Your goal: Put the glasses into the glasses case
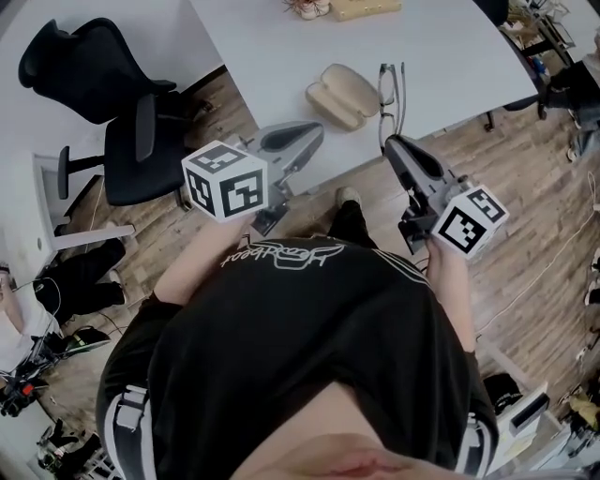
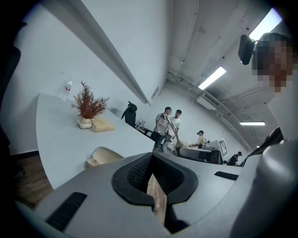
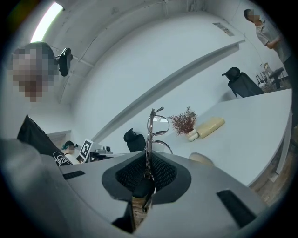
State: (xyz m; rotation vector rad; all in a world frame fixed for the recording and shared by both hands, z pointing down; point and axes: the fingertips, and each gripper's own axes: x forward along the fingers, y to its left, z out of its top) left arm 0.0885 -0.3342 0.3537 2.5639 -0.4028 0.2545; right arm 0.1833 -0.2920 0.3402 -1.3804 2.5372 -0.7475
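The open beige glasses case (image 1: 342,94) lies near the front edge of the white table (image 1: 459,56). It also shows low in the left gripper view as the case (image 2: 104,155). Thin dark-framed glasses (image 1: 390,89) stick out over the table to the right of the case. My right gripper (image 1: 392,141) is shut on them. In the right gripper view the glasses (image 3: 153,128) stand upright out of the closed pads of the right gripper (image 3: 148,160). My left gripper (image 1: 314,129) hovers at the table edge just short of the case, shut, with nothing in it (image 2: 151,158).
A small reddish plant (image 2: 86,104) and a beige box (image 1: 366,7) sit at the table's far end. A black office chair (image 1: 112,103) stands on the wooden floor to the left. Several people (image 2: 167,123) stand in the background of the left gripper view.
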